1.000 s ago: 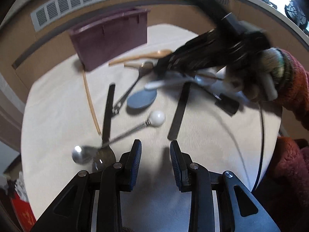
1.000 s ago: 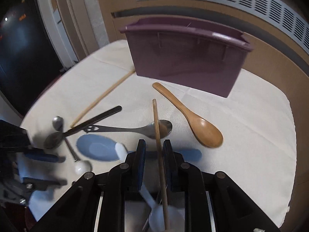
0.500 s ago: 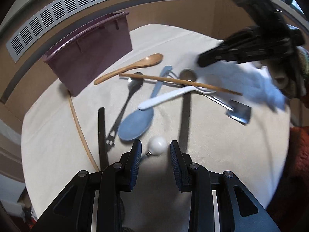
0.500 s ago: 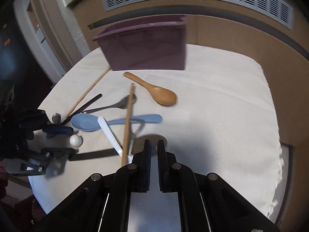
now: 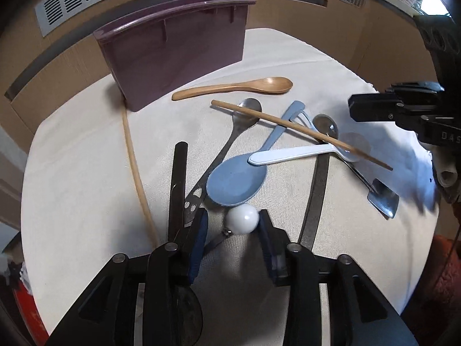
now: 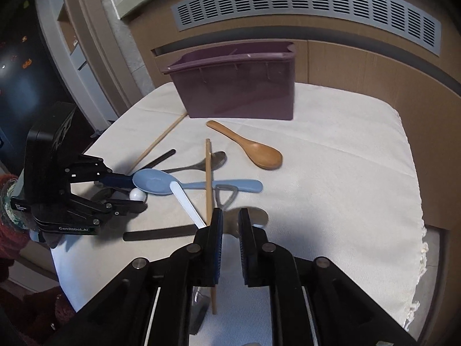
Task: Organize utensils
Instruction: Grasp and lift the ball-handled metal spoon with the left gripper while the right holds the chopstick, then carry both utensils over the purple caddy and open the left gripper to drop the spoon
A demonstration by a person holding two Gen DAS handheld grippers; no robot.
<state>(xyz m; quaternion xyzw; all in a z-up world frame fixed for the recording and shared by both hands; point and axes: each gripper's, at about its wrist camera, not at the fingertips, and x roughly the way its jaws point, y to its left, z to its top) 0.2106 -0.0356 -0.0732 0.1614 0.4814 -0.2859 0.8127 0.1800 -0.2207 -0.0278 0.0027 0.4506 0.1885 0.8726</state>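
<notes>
A purple utensil bin [image 5: 175,54] [image 6: 239,86] stands at the back of the cloth-covered table [image 5: 80,178]. My left gripper [image 5: 232,225] is open, its fingers either side of the white ball end [image 5: 241,222] of a metal spoon; it also shows in the right wrist view [image 6: 131,190]. A blue spoon [image 5: 236,178] [image 6: 155,183], white spoon [image 5: 291,154], wooden spoon [image 5: 239,88] [image 6: 253,150] and wooden chopstick [image 5: 299,132] [image 6: 208,178] lie in a pile. My right gripper [image 6: 230,222] is nearly shut and empty, above the pile's near end.
A second chopstick [image 5: 137,167] lies at the left by the bin. Black flat utensils [image 5: 180,190] [image 5: 317,196] and metal spoons [image 5: 242,121] lie among the pile. A vent grille [image 6: 305,5] runs along the wall behind. The cloth's right part [image 6: 345,173] is bare.
My left gripper moved forward until the white ball end sits between its fingers. My right gripper let go of the chopstick, drew back and rose; the chopstick now lies across the pile.
</notes>
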